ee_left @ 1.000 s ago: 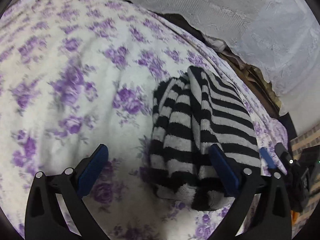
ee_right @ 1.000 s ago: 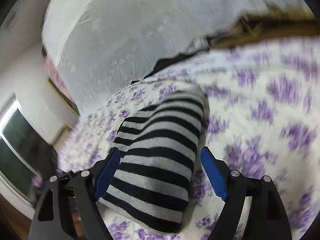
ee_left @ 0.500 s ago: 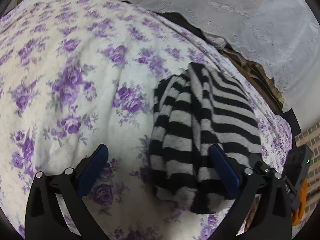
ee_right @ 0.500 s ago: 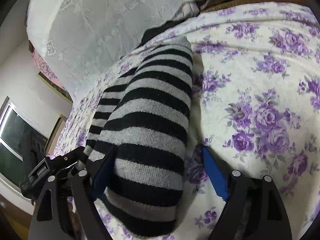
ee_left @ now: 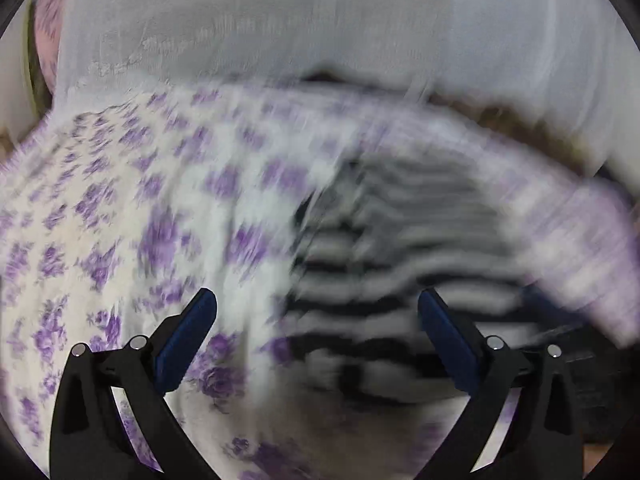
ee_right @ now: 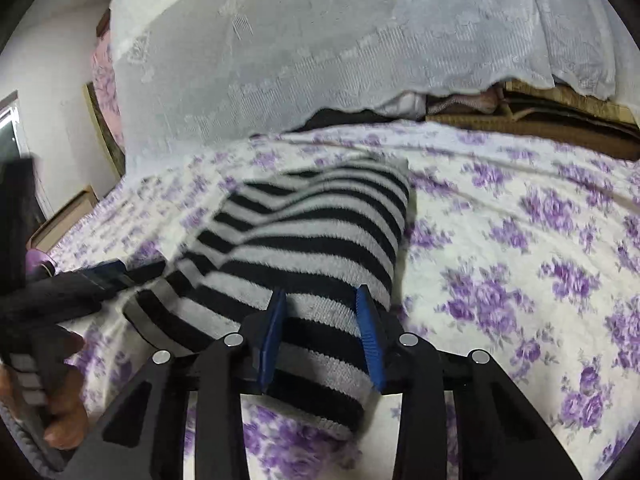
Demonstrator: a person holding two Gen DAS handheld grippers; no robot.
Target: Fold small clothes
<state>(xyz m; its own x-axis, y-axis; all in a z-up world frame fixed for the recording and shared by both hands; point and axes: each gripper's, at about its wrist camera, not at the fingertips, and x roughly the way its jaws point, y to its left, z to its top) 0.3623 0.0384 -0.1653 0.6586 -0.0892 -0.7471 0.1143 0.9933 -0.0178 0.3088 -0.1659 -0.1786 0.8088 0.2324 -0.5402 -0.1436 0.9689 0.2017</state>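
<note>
1. The right gripper [ee_right: 322, 332] is clenched on the near end of the black-and-grey striped garment [ee_right: 316, 236], its blue pads [ee_right: 370, 336] pinching a fold of the knit at lower centre of the right wrist view.
2. That garment lies folded lengthwise on the purple-flowered blanket [ee_right: 520, 248], running from the jaws up toward the centre of the frame.
3. The left gripper [ee_left: 316, 334] stands released, its blue pads [ee_left: 188, 340] wide apart with nothing between them (this view is heavily blurred).
4. In the left wrist view the striped garment [ee_left: 384, 264] sits right of centre on the blanket [ee_left: 120, 208], its near edge just beyond the right-hand pad.
5. A white lace curtain [ee_right: 320, 48] fills the upper frame.
6. At lower left of the right wrist view, the person's hand [ee_right: 60, 408] grips the left gripper's handle.
</note>
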